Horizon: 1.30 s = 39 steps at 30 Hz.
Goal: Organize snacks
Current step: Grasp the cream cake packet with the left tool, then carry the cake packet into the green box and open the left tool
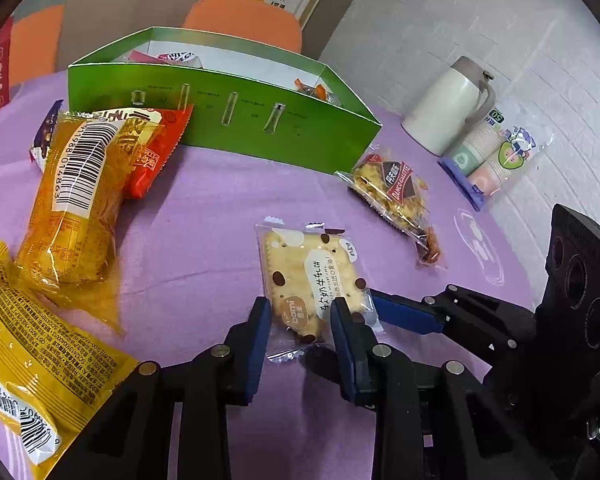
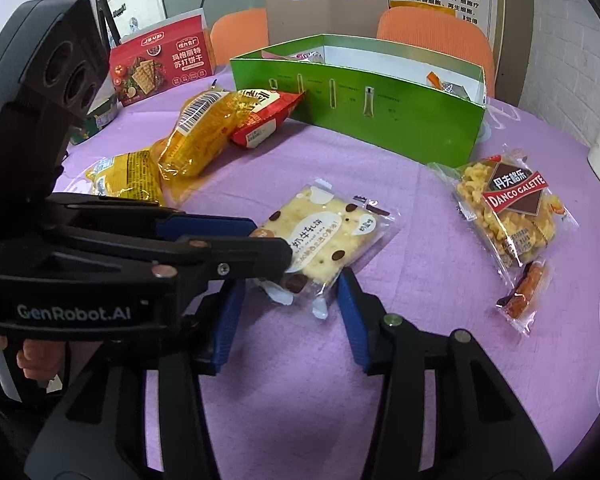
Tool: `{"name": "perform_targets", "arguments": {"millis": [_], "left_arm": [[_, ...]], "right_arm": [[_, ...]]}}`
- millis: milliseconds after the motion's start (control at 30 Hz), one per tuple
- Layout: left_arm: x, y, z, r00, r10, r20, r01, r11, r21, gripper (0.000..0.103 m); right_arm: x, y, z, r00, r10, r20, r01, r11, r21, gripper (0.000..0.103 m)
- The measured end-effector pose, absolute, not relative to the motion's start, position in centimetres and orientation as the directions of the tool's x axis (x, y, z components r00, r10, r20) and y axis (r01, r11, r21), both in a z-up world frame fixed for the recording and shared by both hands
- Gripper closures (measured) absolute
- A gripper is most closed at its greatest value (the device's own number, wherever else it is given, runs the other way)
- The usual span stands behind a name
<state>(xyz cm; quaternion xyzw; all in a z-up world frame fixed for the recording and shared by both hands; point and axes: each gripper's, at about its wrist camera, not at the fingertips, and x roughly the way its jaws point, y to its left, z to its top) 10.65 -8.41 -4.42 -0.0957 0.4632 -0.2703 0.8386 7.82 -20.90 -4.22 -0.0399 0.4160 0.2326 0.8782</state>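
Cracker packet [image 1: 314, 280], clear-wrapped with a pale square biscuit, brown dots and white labels, lay flat on my purple desk [image 1: 204, 216] in front of the green box [image 1: 220, 120]. My left tool [image 1: 300, 316] straddled its near end, blades spread beside the wrapper, and my right tool [image 2: 290, 292] stood spread too. Only the left view showed the white flask [image 1: 448, 108] and cup pack [image 1: 496, 156]; only the right showed the red cracker box [image 2: 160, 64].
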Motion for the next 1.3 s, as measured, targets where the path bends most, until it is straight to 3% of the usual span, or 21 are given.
{"name": "perform_targets", "arguments": {"millis": [100,500,800,1067,1100,1133,1167,1233,1300], "left_arm": [[10.5,-8.1,-4.5,0.431,-0.547,-0.717,0.348,0.834,-0.427,0.079],[10.7,-7.8,0.7,0.516,-0.57,-0.639,0.386,0.821,-0.42,0.081],[18.3,-7.5,5.7,0.602,-0.514,-0.611,0.367,0.858,-0.36,0.081],[26.2,-6.7,2.9,0.585,-0.461,-0.667,0.261,0.886,-0.384,0.08],[26.5,-6.6,2.1,0.579,-0.432,-0.692,0.233,0.9,-0.367,0.073],[26.7,-6.4,1.6,0.564,-0.423,-0.709,0.217,0.904,-0.367,0.055],[26.5,-5.9,1.3,0.569,-0.45,-0.688,0.227,0.89,-0.395,0.053],[25.7,-4.9,1.3,0.623,-0.448,-0.641,0.213,0.886,-0.413,0.031],[25.2,-4.5,1.7,0.655,-0.425,-0.625,0.196,0.894,-0.403,0.024]], "right_arm": [[7.4,-21.2,-4.1,0.551,0.366,-0.75,-0.432,0.894,0.118,0.064],[7.6,-22.2,0.9,0.639,0.397,-0.659,-0.451,0.887,0.097,0.064],[15.7,-22.2,4.5,0.689,0.442,-0.574,-0.447,0.883,0.143,0.064],[23.0,-21.4,1.1,0.681,0.41,-0.607,-0.369,0.908,0.199,0.063],[23.6,-21.5,0.4,0.675,0.387,-0.629,-0.341,0.919,0.2,0.058],[24.1,-21.7,-0.2,0.665,0.371,-0.648,-0.315,0.926,0.207,0.055],[24.1,-22.2,-0.4,0.675,0.374,-0.636,-0.302,0.927,0.224,0.048],[23.8,-22.5,-0.5,0.694,0.377,-0.613,-0.309,0.925,0.22,0.046],[23.9,-22.2,-0.6,0.694,0.357,-0.625,-0.306,0.932,0.192,0.044]]}}
